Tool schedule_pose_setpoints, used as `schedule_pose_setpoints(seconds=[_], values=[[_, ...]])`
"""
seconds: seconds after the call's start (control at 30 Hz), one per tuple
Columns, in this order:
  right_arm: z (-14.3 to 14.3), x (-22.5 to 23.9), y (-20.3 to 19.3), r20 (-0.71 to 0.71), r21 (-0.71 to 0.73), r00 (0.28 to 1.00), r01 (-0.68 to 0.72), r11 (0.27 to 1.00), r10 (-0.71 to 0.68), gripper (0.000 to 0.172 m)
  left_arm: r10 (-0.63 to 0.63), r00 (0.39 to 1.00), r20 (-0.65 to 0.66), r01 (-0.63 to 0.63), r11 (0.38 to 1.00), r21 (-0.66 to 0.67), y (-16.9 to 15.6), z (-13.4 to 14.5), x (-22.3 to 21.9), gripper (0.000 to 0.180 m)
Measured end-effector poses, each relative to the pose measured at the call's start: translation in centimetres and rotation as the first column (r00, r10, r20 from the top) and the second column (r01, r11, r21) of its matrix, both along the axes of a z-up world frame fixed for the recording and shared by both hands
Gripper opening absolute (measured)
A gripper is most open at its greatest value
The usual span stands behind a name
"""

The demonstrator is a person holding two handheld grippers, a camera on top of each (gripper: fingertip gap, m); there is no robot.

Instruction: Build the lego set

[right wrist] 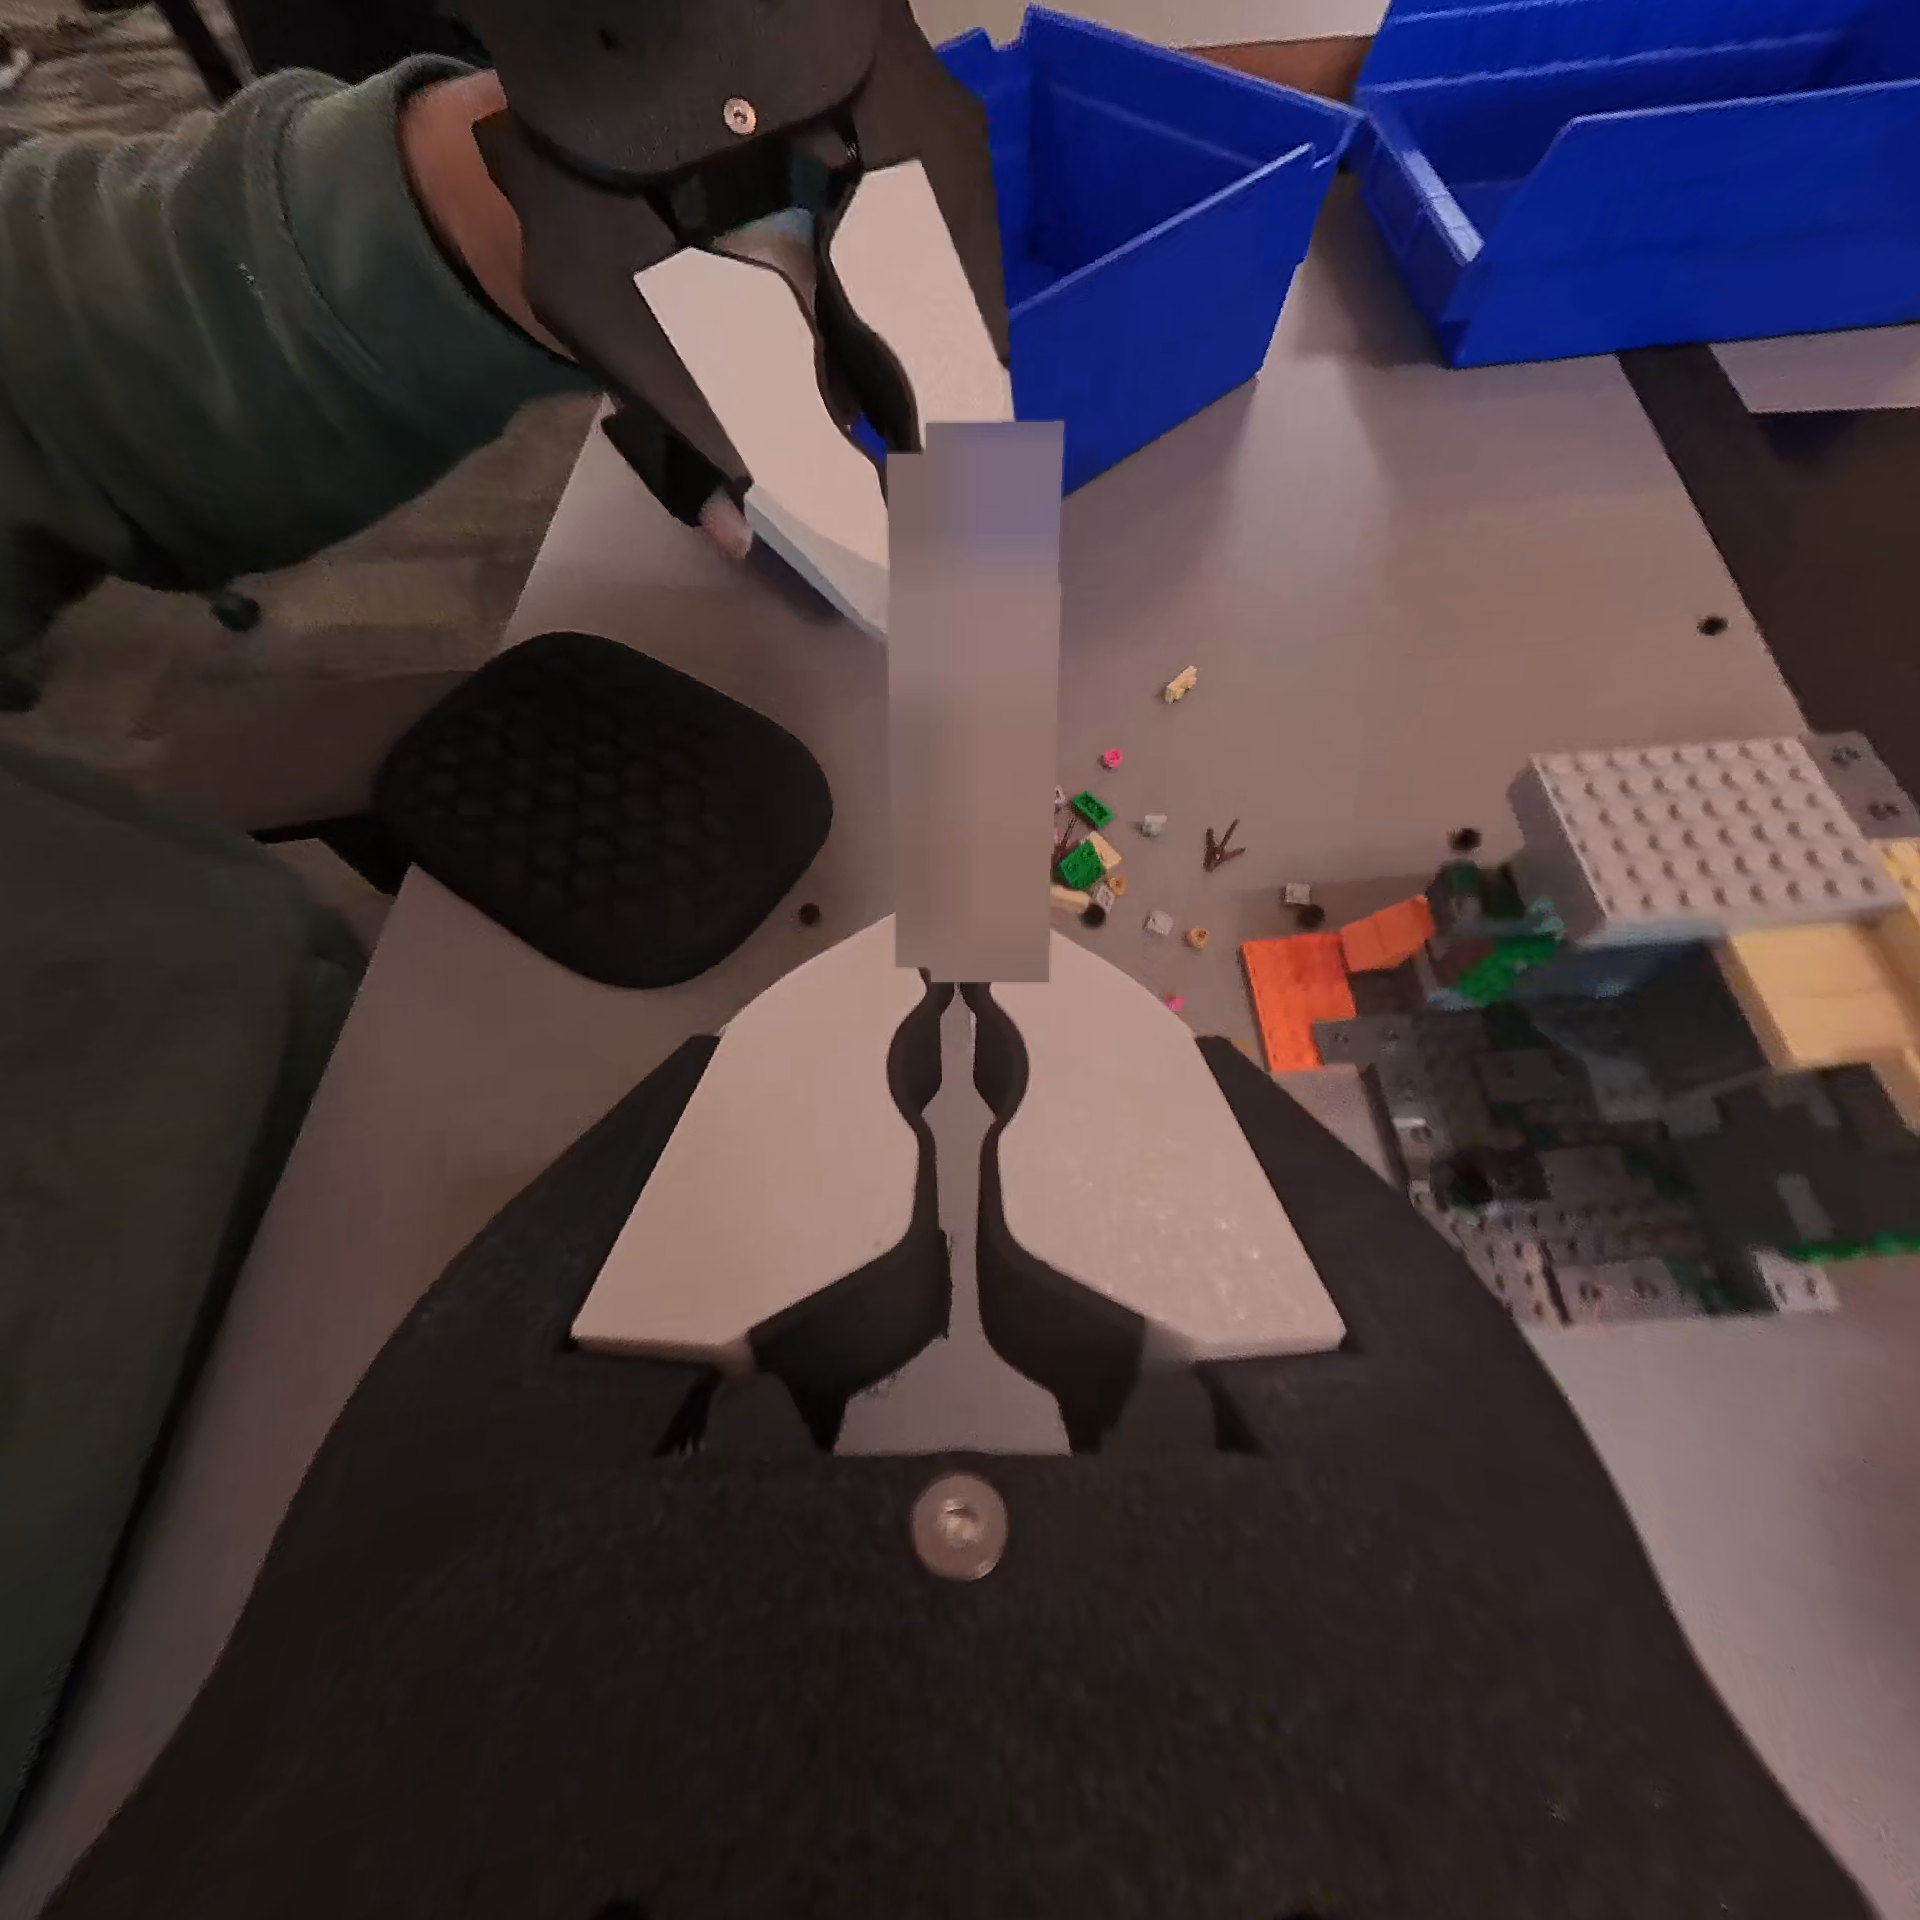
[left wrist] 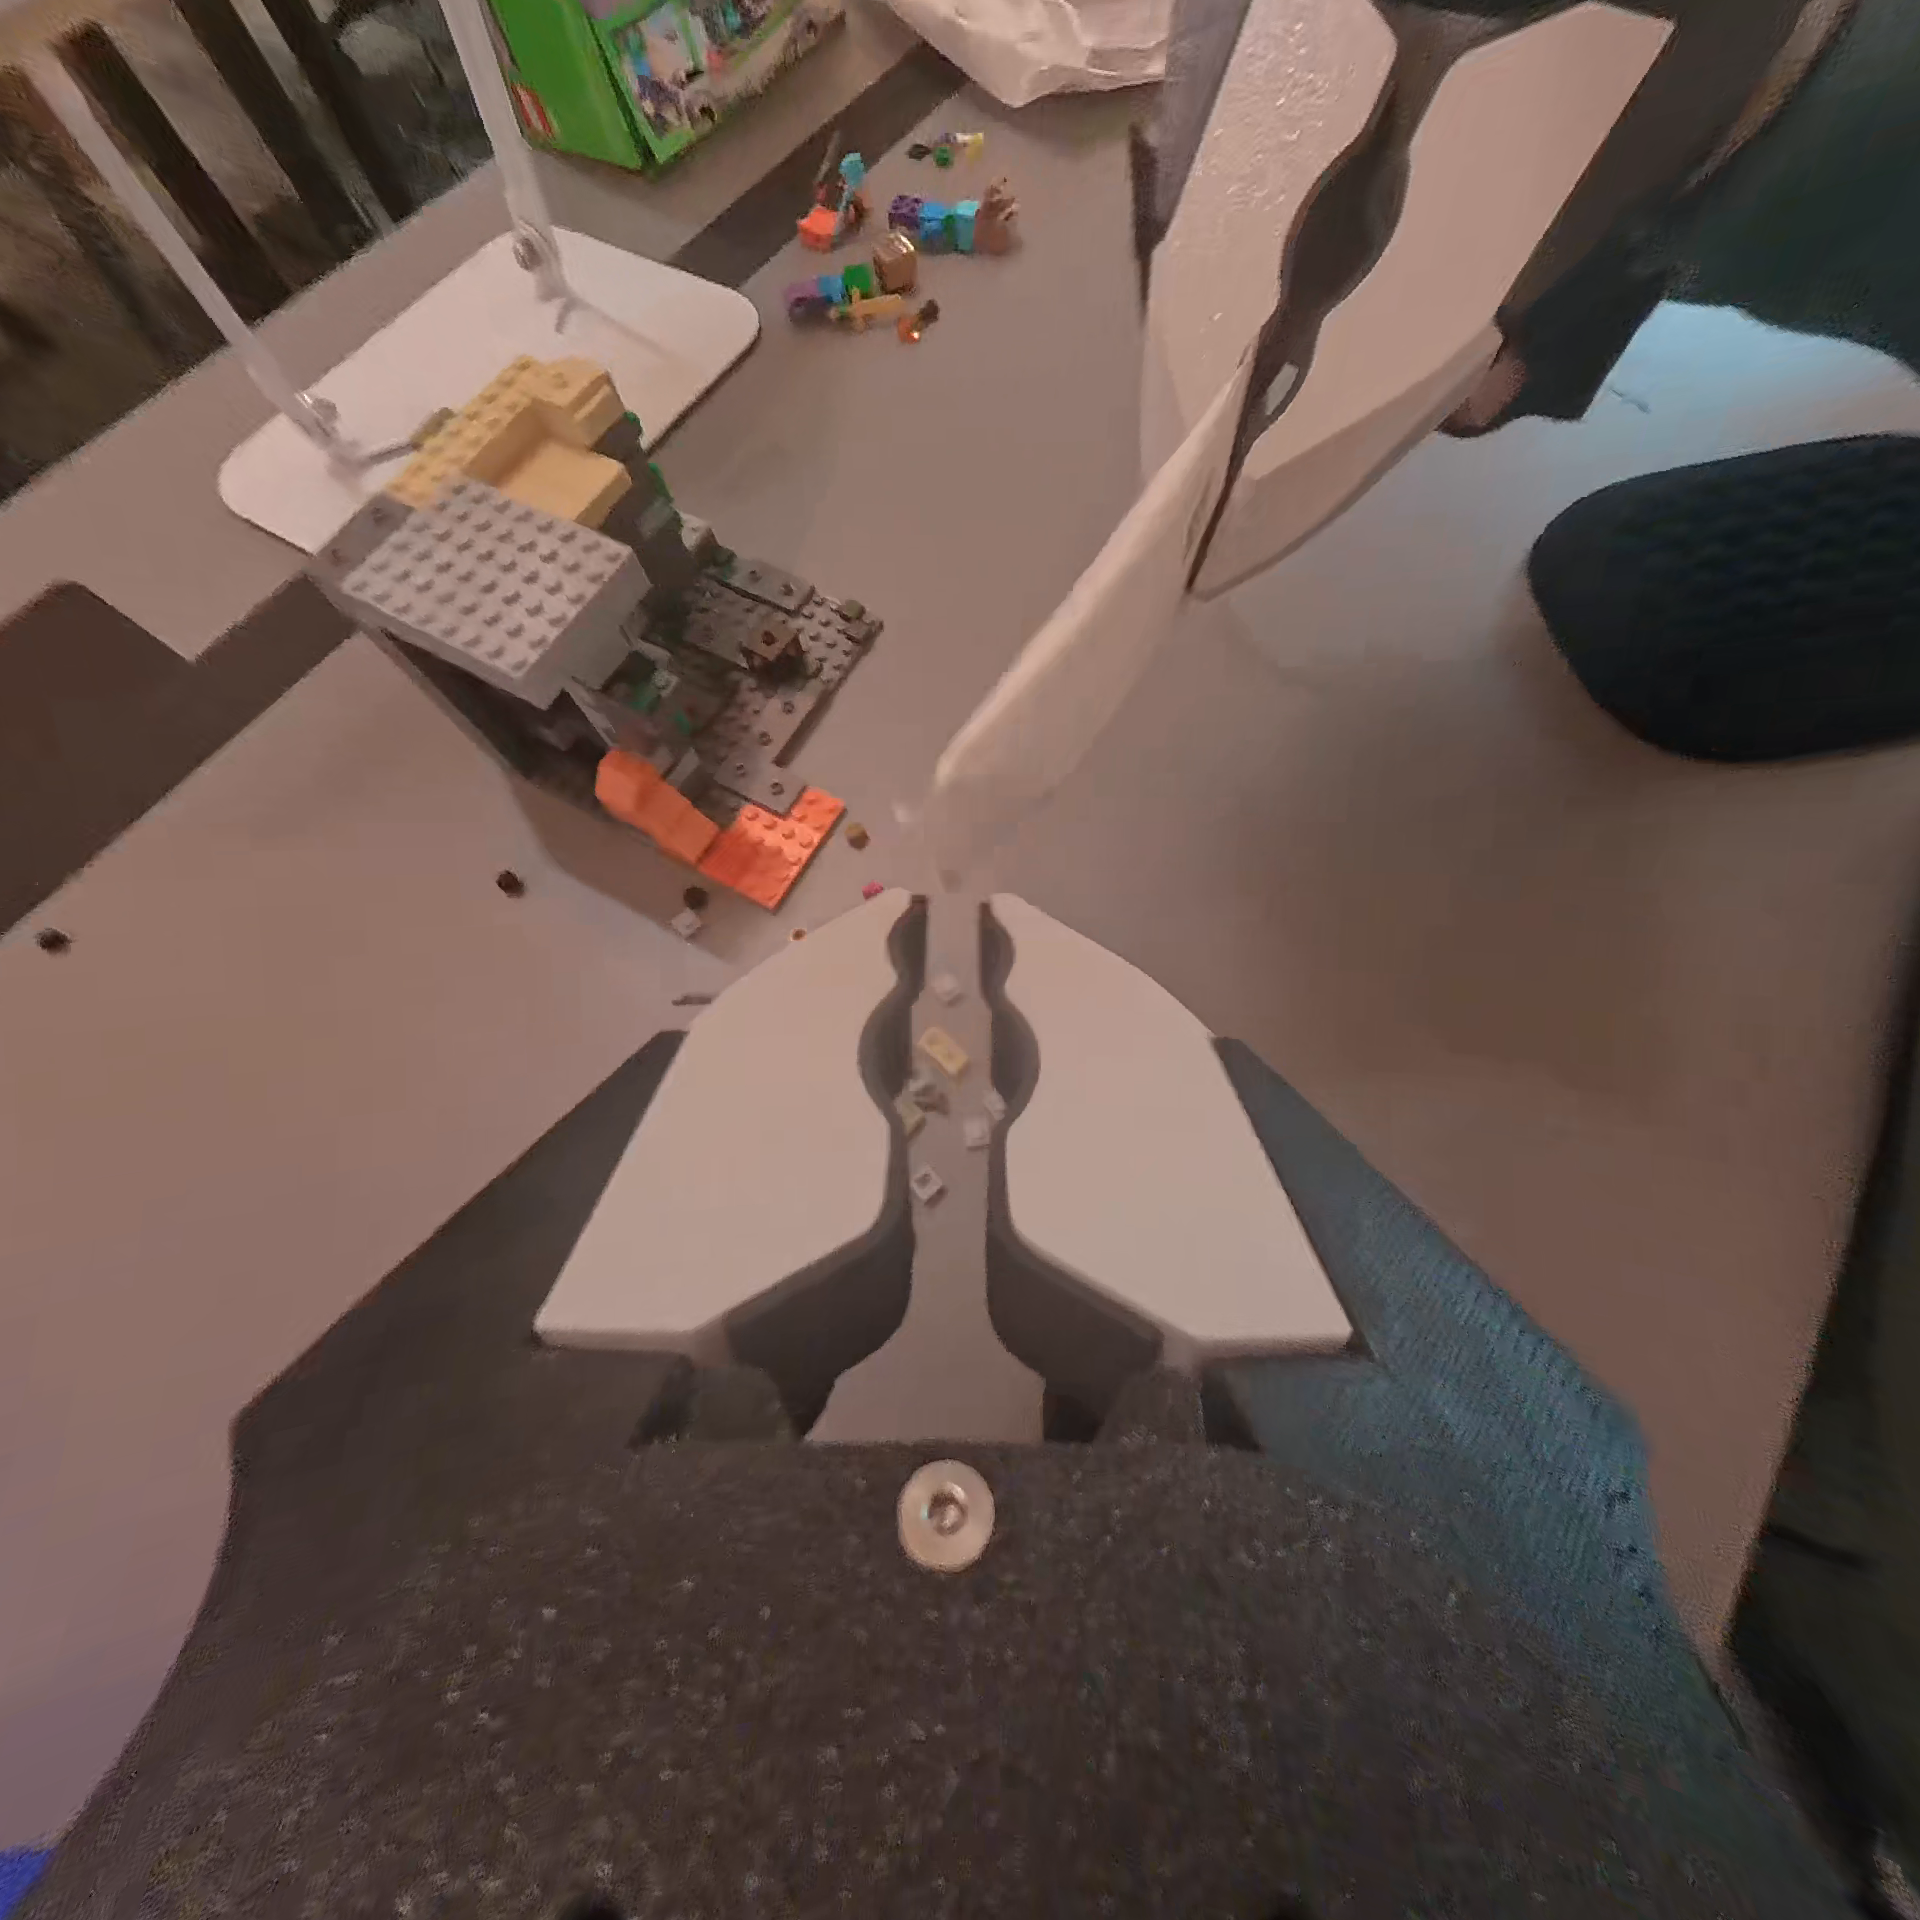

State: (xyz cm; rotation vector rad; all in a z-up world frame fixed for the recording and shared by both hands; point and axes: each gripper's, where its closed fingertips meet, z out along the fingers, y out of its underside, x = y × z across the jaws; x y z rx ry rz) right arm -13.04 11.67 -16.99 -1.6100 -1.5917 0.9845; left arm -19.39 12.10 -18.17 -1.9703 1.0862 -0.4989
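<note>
Bag: a clear plastic bag (left wrist: 1049, 717) hangs stretched between both tongs above the surface (left wrist: 1299, 831); a mosaic patch covers it in the right wrist view.
Right tongs (left wrist: 1242, 442): closed on the bag's upper end.
Left tongs (left wrist: 951, 914): slightly parted around its lower end; contact is unclear.
Nearby: a brick model (left wrist: 613, 623), blurred loose bricks (right wrist: 1101, 852), and blue bins (right wrist: 1143, 260) cut off at the far edge.

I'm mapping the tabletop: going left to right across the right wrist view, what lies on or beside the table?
Black seat cushion → scattered small bricks → orange plate of the brick model → its grey studded roof.
</note>
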Motion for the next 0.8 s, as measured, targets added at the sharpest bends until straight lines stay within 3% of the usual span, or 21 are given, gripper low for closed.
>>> schedule_pose_setpoints(seconds=[0.17,0.33,0.57,0.8], values=[[-1.2,5.7,0.6,-0.065,0.170,0.973,0.232,0.958,-0.224,0.000,-0.052,0.997,0.057,0.046,0.993,0.105,-1.5,0.2,3.8,0.012],[-1.9,13.5,1.9,-0.154,0.343,0.862,0.505,0.792,-0.483,0.000,-0.040,0.984,0.172,0.003,0.978,0.211,-1.4,-0.3,8.1,0.000],[-3.7,26.5,3.9,-0.177,0.407,0.623,0.751,0.520,-0.762,0.000,-0.030,0.973,0.229,-0.029,0.968,0.249,-0.7,-2.6,10.6,0.000],[-4.1,39.9,8.4,-0.173,0.478,0.331,0.852,0.215,-0.928,0.000,-0.009,0.975,0.222,-0.043,0.972,0.230,-0.6,-4.7,10.6,0.000]])
